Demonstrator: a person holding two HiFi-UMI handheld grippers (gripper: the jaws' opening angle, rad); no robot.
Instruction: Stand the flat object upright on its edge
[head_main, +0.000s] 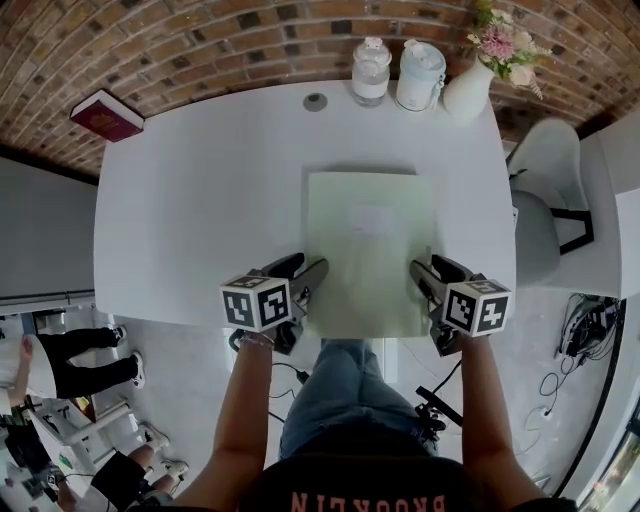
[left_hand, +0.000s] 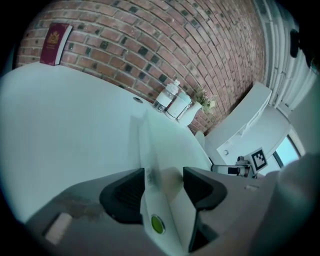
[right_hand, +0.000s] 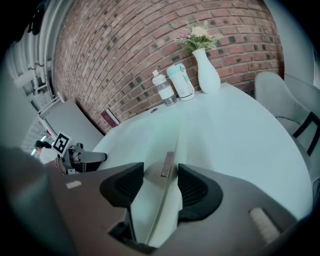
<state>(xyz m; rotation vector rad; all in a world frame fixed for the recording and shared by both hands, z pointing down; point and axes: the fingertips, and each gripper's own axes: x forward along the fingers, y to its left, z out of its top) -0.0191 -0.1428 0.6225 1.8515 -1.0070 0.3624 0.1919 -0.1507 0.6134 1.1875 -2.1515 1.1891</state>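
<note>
Flat folder (head_main: 368, 250) lies flat at the table's (head_main: 200, 200) near edge | fingers of left gripper (left_hand: 164, 186) and right gripper (right_hand: 161, 182) apart, astride its sides | risk: we lift unclamped, it slips, flops.

White table (head_main: 200, 200) carries a pale folder (head_main: 368, 250), bottle (head_main: 370, 72), jug (head_main: 419, 75), vase (head_main: 468, 88).

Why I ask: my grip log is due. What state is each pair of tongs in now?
Left tongs: open, with the folder edge between them.
Right tongs: open, the folder edge between them too.
</note>
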